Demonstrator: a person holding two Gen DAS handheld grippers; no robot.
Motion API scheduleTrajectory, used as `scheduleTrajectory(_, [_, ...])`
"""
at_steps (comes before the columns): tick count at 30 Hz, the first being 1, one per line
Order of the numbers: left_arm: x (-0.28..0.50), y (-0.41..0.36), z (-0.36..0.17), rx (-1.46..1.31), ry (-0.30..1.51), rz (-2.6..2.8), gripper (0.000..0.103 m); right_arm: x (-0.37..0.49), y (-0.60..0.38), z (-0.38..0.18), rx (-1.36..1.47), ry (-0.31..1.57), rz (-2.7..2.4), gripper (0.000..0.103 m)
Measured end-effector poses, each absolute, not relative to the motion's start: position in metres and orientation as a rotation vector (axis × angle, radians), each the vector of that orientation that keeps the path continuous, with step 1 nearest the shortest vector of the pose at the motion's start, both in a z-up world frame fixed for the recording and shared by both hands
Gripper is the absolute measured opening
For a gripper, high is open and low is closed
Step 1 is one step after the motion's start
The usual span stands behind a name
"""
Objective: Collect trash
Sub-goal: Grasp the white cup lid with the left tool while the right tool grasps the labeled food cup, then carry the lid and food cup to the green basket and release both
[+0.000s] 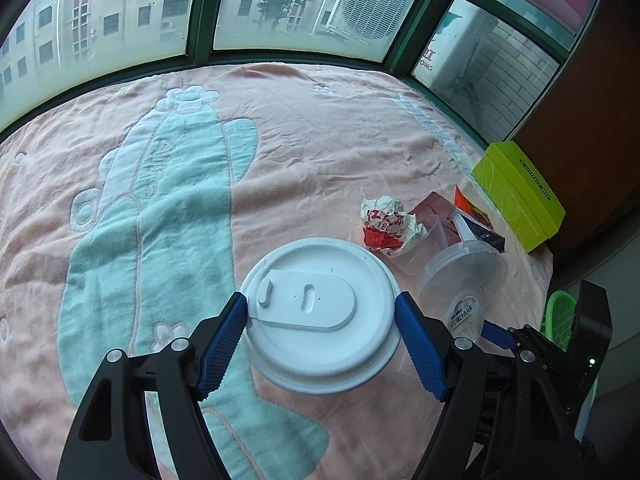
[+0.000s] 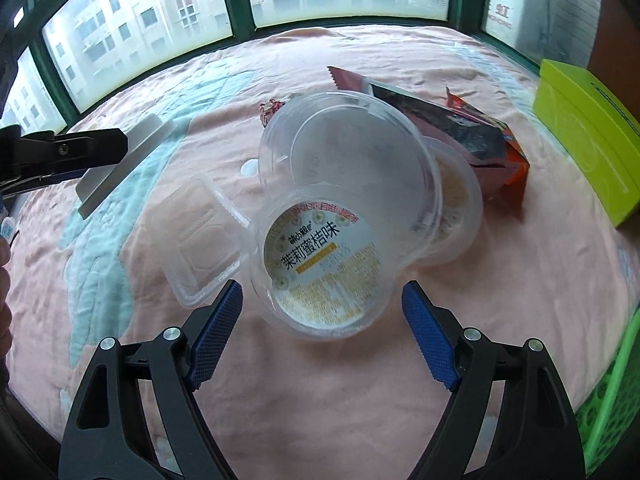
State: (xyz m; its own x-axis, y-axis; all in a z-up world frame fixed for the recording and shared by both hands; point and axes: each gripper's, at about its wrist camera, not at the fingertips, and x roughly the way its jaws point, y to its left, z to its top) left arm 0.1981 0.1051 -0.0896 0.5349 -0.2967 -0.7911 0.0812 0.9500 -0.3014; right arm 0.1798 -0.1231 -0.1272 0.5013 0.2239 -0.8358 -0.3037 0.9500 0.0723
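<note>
My left gripper (image 1: 321, 296) is shut on a cup with a white lid (image 1: 320, 312), both blue pads against the lid's rim, and the cup is held above the blanket. The same cup (image 2: 120, 164) shows at the left of the right wrist view. My right gripper (image 2: 322, 286) stands open around a clear plastic tub with a yellow label (image 2: 320, 256), with a small gap at each pad. The tub lies tilted on a second clear tub (image 2: 456, 200). Beside them lie a small clear tray (image 2: 200, 248), a crumpled red-and-white paper (image 1: 386, 226), a dark red wrapper (image 2: 440, 120) and an orange wrapper (image 2: 508, 160).
Everything lies on a pink blanket with a teal cactus print (image 1: 160, 208), which runs up to a green-framed window (image 1: 200, 8). A yellow-green box (image 1: 520, 196) sits at the right edge. A green plastic basket (image 2: 612, 408) stands at the lower right, beside the blanket.
</note>
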Motion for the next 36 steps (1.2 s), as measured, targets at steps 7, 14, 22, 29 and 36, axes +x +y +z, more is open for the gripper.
scheduleTrajectory(7, [0.194,0.101,-0.086,-0.24,0.976,-0.236,0.073,0.174,-0.13,-0.121,-0.053,0.983,0.332,0.063])
scheduleTrajectory(14, [0.186,0.088,-0.074,-0.231,0.956,-0.264,0.073,0.158,-0.152,-0.107,-0.003,0.97,0.318,0.057])
scheduleTrajectory(22, [0.173,0.06,-0.062,-0.219,0.938,-0.313,0.073,0.131,-0.182,-0.093,0.064,0.952,0.294,0.057])
scheduleTrajectory(29, [0.163,0.026,-0.052,-0.197,0.93,-0.373,0.073,0.105,-0.215,-0.073,0.094,0.912,0.234,0.057])
scheduleTrajectory(36, [0.153,-0.017,-0.043,-0.177,0.924,-0.448,0.073,0.082,-0.258,-0.055,0.148,0.876,0.149,0.058])
